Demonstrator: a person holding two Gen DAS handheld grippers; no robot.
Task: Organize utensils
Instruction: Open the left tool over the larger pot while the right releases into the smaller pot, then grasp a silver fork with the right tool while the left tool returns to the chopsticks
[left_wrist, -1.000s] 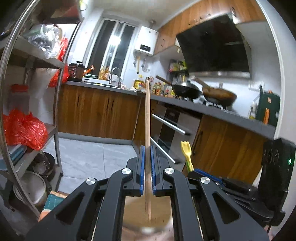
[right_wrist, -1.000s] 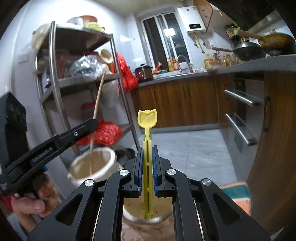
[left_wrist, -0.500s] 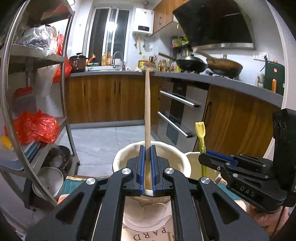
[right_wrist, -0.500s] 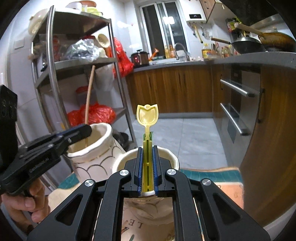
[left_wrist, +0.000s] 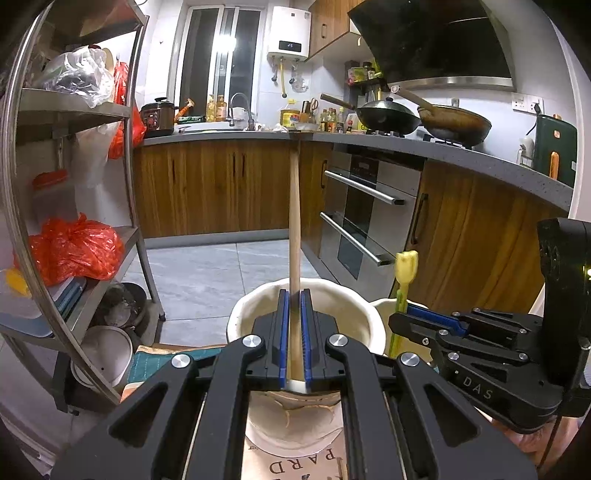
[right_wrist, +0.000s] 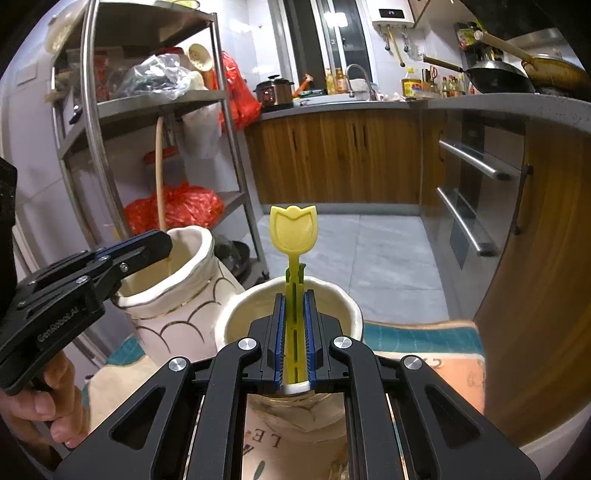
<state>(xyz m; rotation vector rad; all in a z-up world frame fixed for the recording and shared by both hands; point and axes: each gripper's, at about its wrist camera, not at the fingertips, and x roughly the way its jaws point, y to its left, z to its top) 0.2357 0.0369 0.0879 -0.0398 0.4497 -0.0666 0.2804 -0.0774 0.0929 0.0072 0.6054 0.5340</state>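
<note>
while the left gripper (left_wrist: 294, 295) pinches a wooden stick (left_wrist: 294, 218) tight between its blue pads, the stick stands upright over a cream ceramic jar (left_wrist: 255, 306). the right gripper (right_wrist: 294, 295) clamps a yellow tulip-topped utensil (right_wrist: 293, 230) above a second cream jar (right_wrist: 343, 302) just beside the first. a steel rack (left_wrist: 136, 177) stands behind.

Two cream ceramic vases (right_wrist: 177, 295) (right_wrist: 291, 317) on a teal-edged printed mat (right_wrist: 417, 339).
</note>
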